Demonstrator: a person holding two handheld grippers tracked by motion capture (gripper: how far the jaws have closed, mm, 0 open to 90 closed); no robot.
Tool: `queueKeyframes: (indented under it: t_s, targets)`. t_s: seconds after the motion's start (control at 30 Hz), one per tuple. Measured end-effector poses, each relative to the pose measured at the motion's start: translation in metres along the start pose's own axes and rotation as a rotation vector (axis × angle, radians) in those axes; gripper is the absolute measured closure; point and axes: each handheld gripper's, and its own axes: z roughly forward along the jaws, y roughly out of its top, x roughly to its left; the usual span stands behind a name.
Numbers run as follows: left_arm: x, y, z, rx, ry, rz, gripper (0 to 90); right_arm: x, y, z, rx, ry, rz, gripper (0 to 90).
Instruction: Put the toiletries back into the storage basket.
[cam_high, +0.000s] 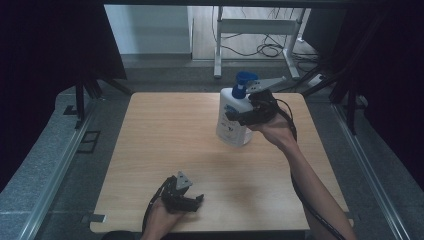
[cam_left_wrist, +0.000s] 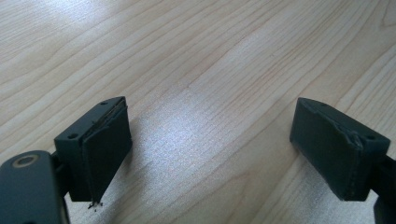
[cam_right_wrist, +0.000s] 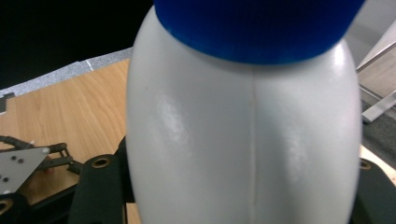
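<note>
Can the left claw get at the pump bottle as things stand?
Probably yes: bare table lies between the open left claw and the bottle. The right claw already grips its body, so room is tight.

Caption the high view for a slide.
Right gripper clamps a white pump bottle over the wooden table; left gripper rests open near the front edge.

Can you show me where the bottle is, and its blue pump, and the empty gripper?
bottle (cam_high: 231, 120): high view, on its white body.
blue pump (cam_high: 243, 80): high view, on the pump head.
left gripper (cam_high: 191, 199): high view, between its open jaws.
</note>
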Motion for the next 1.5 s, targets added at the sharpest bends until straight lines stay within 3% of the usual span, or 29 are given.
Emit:
queueKeyframes:
  t_s: [0.4,0.97,1.5]
  targets:
    - [0.0,0.0,0.0,0.0,0.0,0.0,11.9,-0.022,0.01,0.001,-0.004,-0.046,0.005,37.4]
    - [0.0,0.0,0.0,0.0,0.001,0.0,11.8,-0.051,0.008,0.009,-0.003,-0.094,0.042,37.5]
    - [0.0,0.0,0.0,-0.004,0.001,-0.002,11.9,-0.067,-0.002,0.024,0.002,-0.135,0.055,37.5]
